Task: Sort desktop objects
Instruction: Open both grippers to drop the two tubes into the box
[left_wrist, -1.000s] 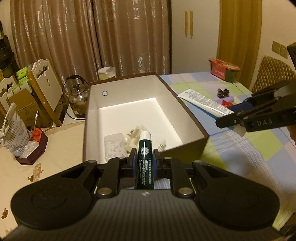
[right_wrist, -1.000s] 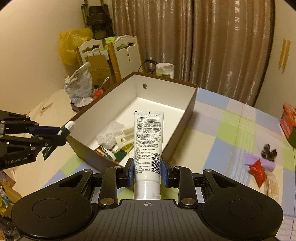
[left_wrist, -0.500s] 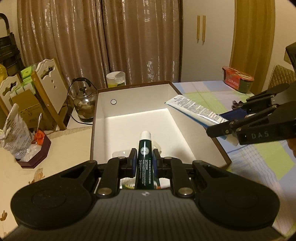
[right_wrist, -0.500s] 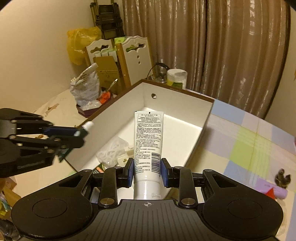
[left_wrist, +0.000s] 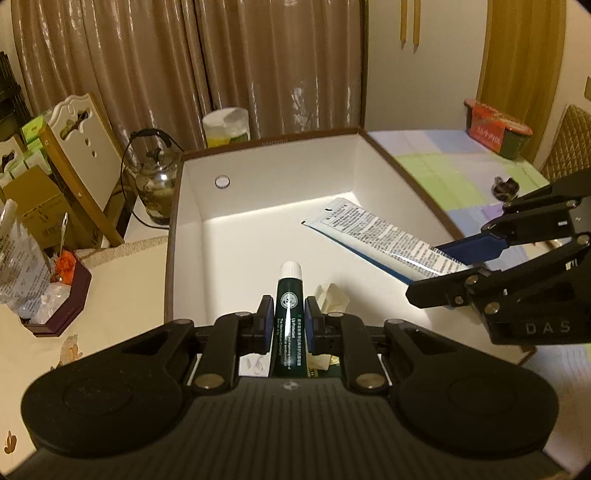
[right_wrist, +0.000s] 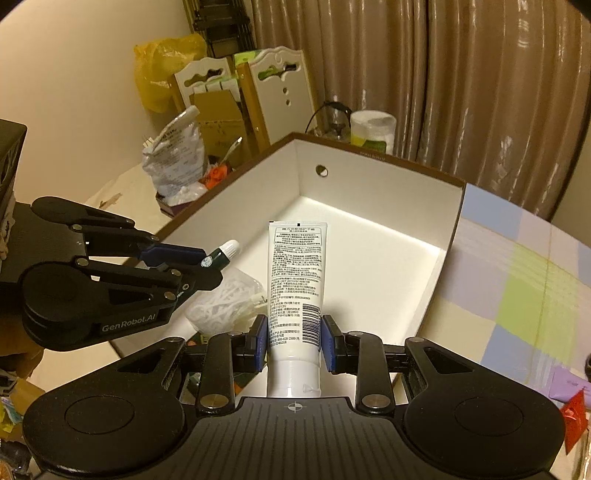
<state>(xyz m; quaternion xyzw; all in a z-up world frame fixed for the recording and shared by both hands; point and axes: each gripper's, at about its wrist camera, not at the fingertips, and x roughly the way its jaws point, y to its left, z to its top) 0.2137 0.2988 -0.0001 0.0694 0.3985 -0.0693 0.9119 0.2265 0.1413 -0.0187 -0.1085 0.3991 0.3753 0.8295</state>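
My left gripper (left_wrist: 290, 319) is shut on a small dark green tube (left_wrist: 290, 295) with a white cap, held over the near end of the open brown box (left_wrist: 266, 155). My right gripper (right_wrist: 294, 334) is shut on a large white tube (right_wrist: 297, 273) with black print, also above the box (right_wrist: 450, 236). From the left wrist view the white tube (left_wrist: 376, 236) and the right gripper (left_wrist: 454, 280) reach in from the right. The right wrist view shows the left gripper (right_wrist: 207, 267) and its green tube (right_wrist: 221, 254) on the left. A bag of white items (right_wrist: 221, 302) lies inside the box.
A glass kettle (left_wrist: 155, 177), a white canister (left_wrist: 227, 125) and white chairs (left_wrist: 79, 140) stand behind the box. A dark tray with bags (left_wrist: 55, 291) sits left. On the checked tablecloth (right_wrist: 517, 295) lie a red container (left_wrist: 495, 125), a dark clip (left_wrist: 506, 184) and a red packet (right_wrist: 574, 417).
Both grippers have moved forward with their tubes and now hang over the inside of the box. The white tube has come in over the box's right wall.
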